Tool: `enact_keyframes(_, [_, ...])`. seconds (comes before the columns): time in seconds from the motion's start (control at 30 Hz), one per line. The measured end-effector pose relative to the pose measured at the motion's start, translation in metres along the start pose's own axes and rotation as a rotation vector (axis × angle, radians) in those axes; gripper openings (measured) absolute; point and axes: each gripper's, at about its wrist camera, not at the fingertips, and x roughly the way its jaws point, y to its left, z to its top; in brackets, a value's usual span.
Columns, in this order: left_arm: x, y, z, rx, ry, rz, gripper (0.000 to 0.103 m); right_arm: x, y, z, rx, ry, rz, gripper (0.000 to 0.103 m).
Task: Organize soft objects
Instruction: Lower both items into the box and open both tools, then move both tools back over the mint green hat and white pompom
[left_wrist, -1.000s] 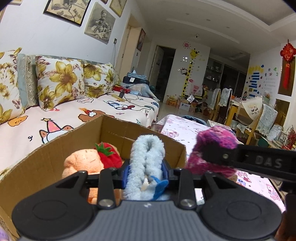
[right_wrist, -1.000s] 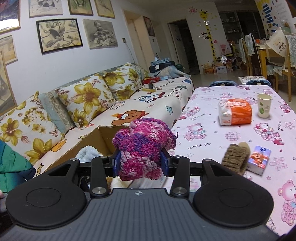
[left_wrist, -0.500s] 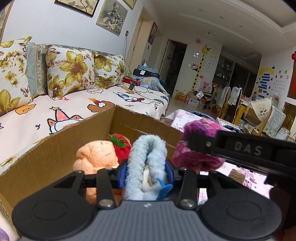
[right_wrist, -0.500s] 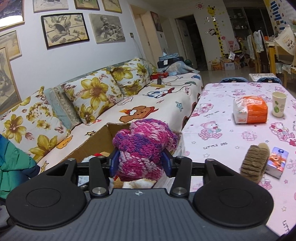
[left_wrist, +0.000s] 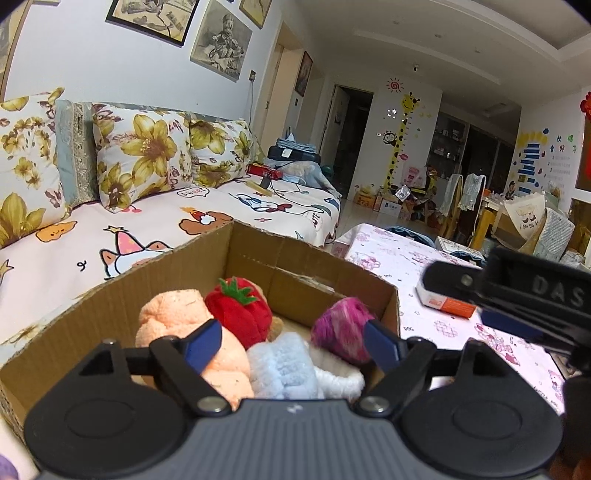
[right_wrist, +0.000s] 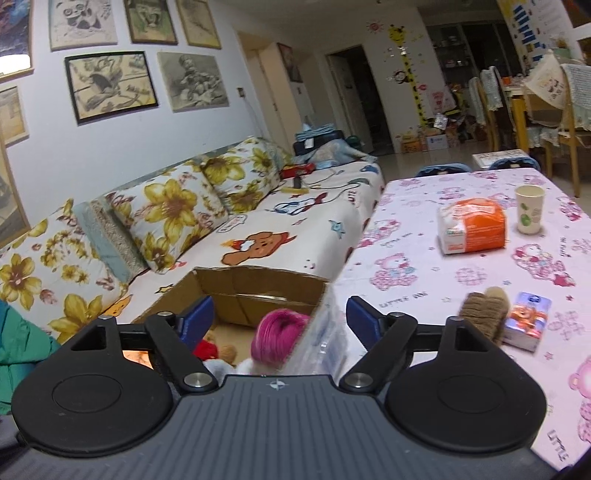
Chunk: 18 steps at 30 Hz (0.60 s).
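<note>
A cardboard box (left_wrist: 122, 291) sits between the sofa and the table. Inside lie an orange plush (left_wrist: 173, 314), a red strawberry plush (left_wrist: 236, 310), a light blue fluffy piece (left_wrist: 284, 362) and a pink-purple knitted piece (left_wrist: 341, 328). My left gripper (left_wrist: 291, 343) is open and empty just above the blue piece. My right gripper (right_wrist: 277, 317) is open and empty above the box (right_wrist: 258, 291), with the pink knit (right_wrist: 277, 332) blurred below it. The right gripper's fingers (left_wrist: 517, 295) also show at the right of the left wrist view.
A sofa (left_wrist: 147, 229) with flowered cushions runs behind the box. The pink-clothed table (right_wrist: 461, 273) holds a brown knitted piece (right_wrist: 484, 310), a small carton (right_wrist: 526, 321), an orange-white pack (right_wrist: 471, 225) and a paper cup (right_wrist: 529, 214). Green cloth (right_wrist: 18, 354) lies at the left.
Both grippers have opened. The blue fluffy piece and the pink knit have dropped from them into the box. The right gripper has drawn back toward the right.
</note>
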Motion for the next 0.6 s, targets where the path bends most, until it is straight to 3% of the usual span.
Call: enact_keyframes(0.6, [-0.007,-0.034,-0.001,0.148,-0.056,0.038,0.097,-0.034,-0.031,-0.025,0.077,0.004,-0.148,0.102])
